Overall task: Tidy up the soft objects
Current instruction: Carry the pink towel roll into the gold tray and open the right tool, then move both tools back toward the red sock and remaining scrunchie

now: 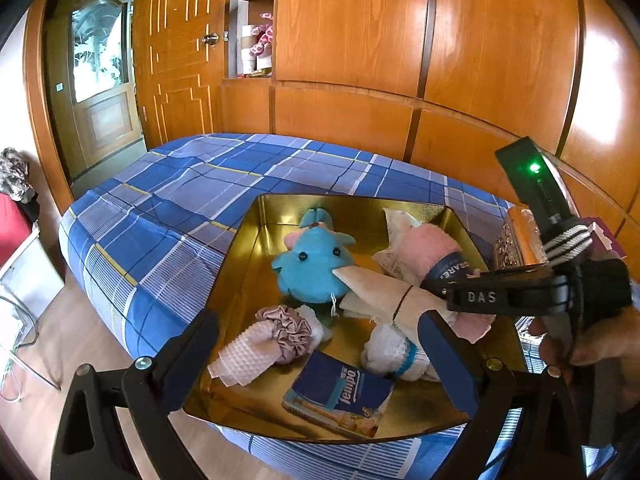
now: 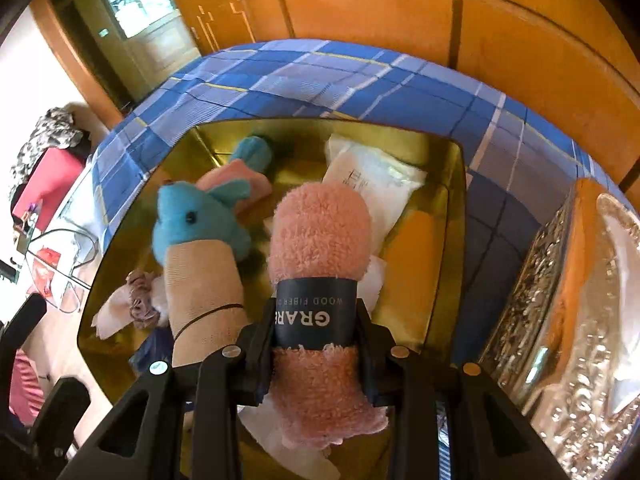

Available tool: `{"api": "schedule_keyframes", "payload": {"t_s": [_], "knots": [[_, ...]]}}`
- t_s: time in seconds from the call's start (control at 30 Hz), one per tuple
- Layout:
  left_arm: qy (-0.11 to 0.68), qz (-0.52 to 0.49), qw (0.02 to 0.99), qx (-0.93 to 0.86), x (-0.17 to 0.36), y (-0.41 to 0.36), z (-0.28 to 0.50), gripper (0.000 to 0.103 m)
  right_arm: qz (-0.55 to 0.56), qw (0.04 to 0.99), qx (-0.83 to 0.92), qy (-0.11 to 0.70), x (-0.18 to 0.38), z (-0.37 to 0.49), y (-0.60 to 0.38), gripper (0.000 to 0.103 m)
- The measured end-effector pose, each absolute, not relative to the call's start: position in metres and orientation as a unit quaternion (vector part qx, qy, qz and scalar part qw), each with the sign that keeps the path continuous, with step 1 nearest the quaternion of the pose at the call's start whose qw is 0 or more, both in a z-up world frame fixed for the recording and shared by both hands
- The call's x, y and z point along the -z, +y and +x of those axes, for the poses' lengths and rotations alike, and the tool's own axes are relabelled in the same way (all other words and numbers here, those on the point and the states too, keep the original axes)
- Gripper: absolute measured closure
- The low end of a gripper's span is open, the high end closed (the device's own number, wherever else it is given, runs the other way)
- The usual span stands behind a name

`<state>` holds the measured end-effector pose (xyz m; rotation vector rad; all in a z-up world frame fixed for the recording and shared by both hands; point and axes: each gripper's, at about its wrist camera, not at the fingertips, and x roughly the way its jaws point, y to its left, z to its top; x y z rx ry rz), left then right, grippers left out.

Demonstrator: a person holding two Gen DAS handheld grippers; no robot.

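Observation:
A gold tin tray lies on a bed with a blue plaid sheet. My right gripper is shut on a rolled pink towel by its dark paper band, low over the tray's right half. From the left wrist view, the right gripper comes in from the right with the pink towel. In the tray lie a blue plush toy, a beige cloth roll, a white waffle cloth with a mauve scrunchie, a white roll and a tissue pack. My left gripper hovers open at the tray's near edge.
A white plastic packet lies at the tray's far right. An ornate silver tin sits on the bed just right of the tray. Wooden wardrobe panels rise behind the bed. Floor and a red item are at the left.

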<state>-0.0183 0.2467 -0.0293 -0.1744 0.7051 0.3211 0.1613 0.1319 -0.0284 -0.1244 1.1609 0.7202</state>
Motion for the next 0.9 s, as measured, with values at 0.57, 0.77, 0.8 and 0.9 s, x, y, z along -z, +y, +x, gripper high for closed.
{"api": "schedule_keyframes", "payload": {"t_s": [0.57,0.77,0.8,0.9], "knots": [[0.341,-0.084,0.924,-0.151,0.027,0.243,-0.020,0.001,-0.044,0.814,-0.352,0.460,-0.023,0.128,0.091,0.036],[0.339,-0.077,0.927,-0.140,0.027,0.234,-0.020,0.001,-0.029,0.836,-0.351,0.420,-0.050,0.116,0.050,0.033],[0.339,-0.077,0.928,-0.136,0.027,0.232,-0.019,0.001,-0.026,0.840,-0.350,0.414,-0.054,0.114,0.039,0.030],[0.334,-0.072,0.931,-0.130,0.025,0.227,-0.020,0.001,-0.015,0.852,-0.337,0.401,-0.062,0.110,0.009,0.026]]}}
